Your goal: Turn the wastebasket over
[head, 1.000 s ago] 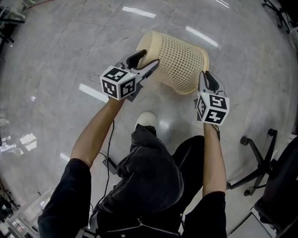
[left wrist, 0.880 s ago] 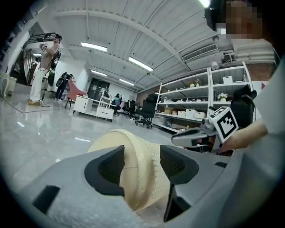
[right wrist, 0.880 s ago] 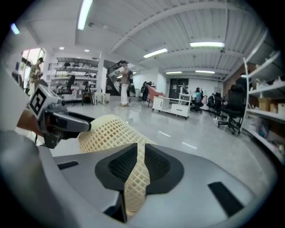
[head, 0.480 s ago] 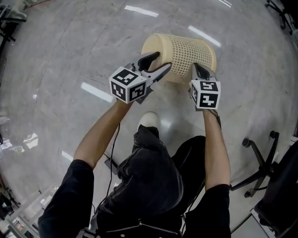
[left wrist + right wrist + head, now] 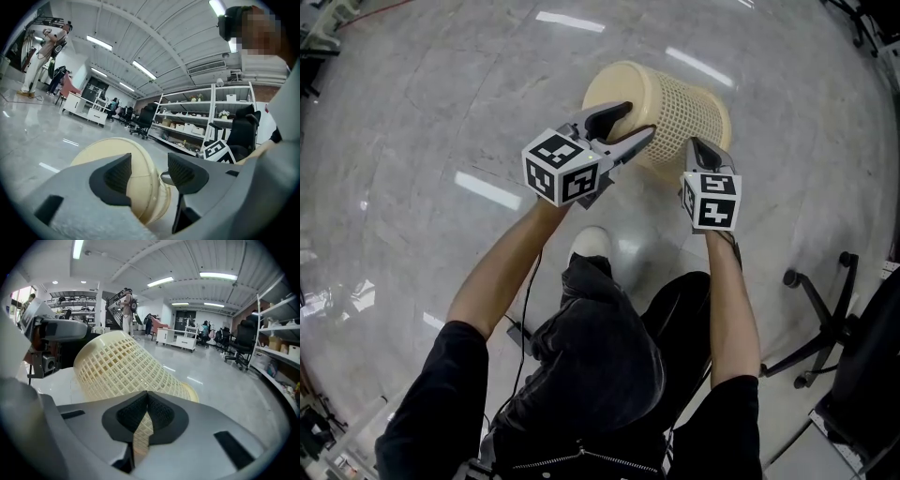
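The cream lattice wastebasket (image 5: 680, 94) is held tilted off the grey floor, its solid bottom toward me and to the left. My left gripper (image 5: 636, 122) straddles the edge of that bottom. In the left gripper view the bottom disc (image 5: 140, 180) fills the gap between the jaws of my left gripper (image 5: 149, 173), one pad on its face and the other at its side. My right gripper (image 5: 698, 147) is shut on the basket's wall at the near right. In the right gripper view a strip of mesh (image 5: 140, 437) is pinched in my right gripper (image 5: 146, 409), and the wastebasket (image 5: 122, 362) rises beyond.
My shoe (image 5: 592, 242) and dark-trousered legs are right under the basket. An office chair's wheeled base (image 5: 825, 314) stands at the right. Shelving (image 5: 201, 117) and more chairs line the far wall, and people stand far off in the hall.
The right gripper closed on the basket's wall and sank. The left gripper moved right and up at the bottom end. The basket has tipped, with its bottom now facing me more.
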Demonstrator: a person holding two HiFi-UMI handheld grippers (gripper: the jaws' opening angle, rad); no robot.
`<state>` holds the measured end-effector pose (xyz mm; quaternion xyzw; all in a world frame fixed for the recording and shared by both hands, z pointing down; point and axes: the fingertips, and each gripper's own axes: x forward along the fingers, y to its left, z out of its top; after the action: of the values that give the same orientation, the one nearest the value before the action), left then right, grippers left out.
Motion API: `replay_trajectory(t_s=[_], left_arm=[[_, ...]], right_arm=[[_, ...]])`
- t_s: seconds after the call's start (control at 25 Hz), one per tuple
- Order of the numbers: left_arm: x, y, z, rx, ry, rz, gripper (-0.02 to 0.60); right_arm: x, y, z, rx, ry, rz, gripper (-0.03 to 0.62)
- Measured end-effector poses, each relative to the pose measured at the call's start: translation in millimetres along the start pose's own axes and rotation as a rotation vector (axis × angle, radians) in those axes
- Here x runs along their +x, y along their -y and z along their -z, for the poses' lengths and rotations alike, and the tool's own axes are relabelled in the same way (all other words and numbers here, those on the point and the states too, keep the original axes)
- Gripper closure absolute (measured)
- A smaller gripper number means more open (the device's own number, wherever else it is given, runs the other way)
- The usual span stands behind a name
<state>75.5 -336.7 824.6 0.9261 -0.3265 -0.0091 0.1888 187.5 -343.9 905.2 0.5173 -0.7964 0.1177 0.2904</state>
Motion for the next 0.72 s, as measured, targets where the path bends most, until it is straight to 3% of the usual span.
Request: replay_trajectory(t_s=[0.16,0.36,0.72], left_arm=[[11,13,1,0.004,-0.009,0.029,0.341],[24,27,3,0.068,-0.057,0.059,0.341],[47,61,3,0.087,-0.032,0.129,0.348]], right_arm=[[-12,7,19,0.03,-0.029,0.03,0.582],[-24,7,46,0.106,-0.056,0.085,0.582],[-33,10,104,0.221,-0.13,0.145,0.582]])
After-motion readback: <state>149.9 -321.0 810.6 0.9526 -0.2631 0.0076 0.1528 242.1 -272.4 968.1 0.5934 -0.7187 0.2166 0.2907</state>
